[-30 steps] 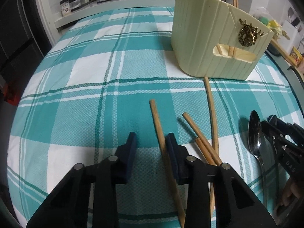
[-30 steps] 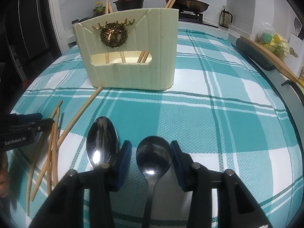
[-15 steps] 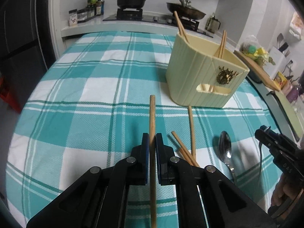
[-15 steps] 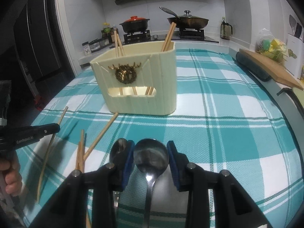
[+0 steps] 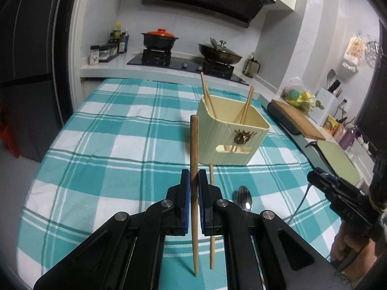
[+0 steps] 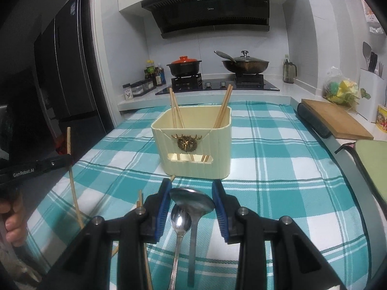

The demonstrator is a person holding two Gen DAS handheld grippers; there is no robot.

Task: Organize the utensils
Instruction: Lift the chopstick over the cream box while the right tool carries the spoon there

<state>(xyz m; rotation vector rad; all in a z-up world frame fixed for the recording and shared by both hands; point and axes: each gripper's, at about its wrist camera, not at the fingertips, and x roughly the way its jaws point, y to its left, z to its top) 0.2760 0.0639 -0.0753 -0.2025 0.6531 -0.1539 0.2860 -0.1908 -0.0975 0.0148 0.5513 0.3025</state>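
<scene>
We have a chopstick [image 5: 194, 145] pinched in the clenched left gripper [image 5: 193, 188] and a spoon [image 6: 192, 200] gripped across its bowl by the right gripper [image 6: 192, 205], both carried above the checked cloth [image 5: 96, 145] short of the holder [image 6: 193, 145]. We judge this the carry step. Next we must bring each over the holder's open top and release; a second spoon [image 6: 180, 220] and loose chopsticks [image 5: 212, 217] remain on the cloth.

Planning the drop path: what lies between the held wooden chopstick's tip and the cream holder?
In the left wrist view, only bare teal-checked tablecloth shows between wooden chopstick and cream holder.
</scene>
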